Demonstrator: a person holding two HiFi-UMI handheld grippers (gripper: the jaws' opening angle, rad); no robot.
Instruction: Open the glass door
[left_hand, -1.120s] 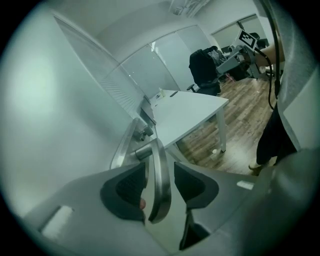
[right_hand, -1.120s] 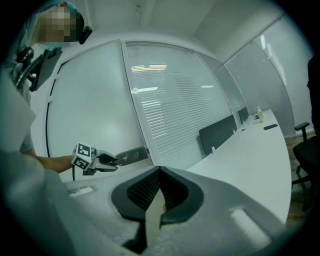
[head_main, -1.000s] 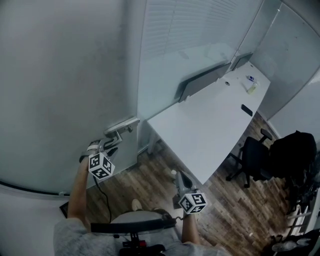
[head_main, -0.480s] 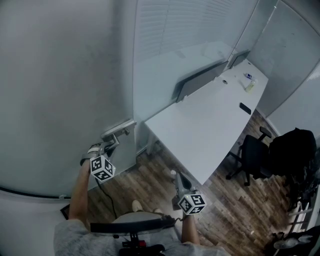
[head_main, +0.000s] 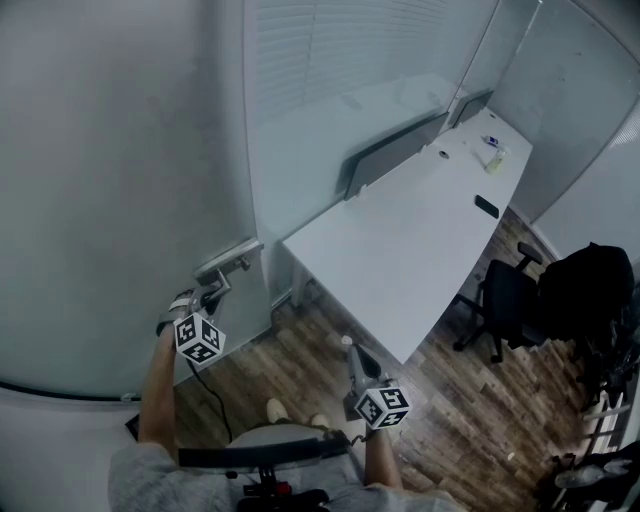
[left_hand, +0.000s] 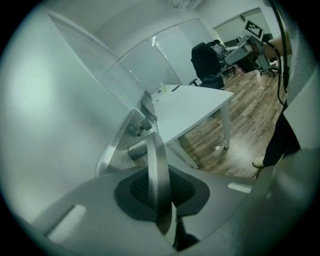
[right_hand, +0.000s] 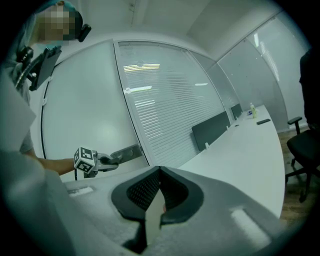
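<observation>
Fingers (left_hand: 136, 189) of left gripper (left_hand: 160, 187) closing on one door handle (left_hand: 153, 150); right gripper (right_hand: 159, 184) fingers pressed together, empty.

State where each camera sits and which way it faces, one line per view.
Head view: on the person's head, looking steeply down at the door handle and desk; both forearms show.
Left gripper view: on the left hand-held gripper, facing the door handle, jaws closing on it; the person's leg shows.
Right gripper view: on the empty, shut right hand-held gripper, facing the glass door; the left arm shows.
Shared: all three show door handle and desk.
</observation>
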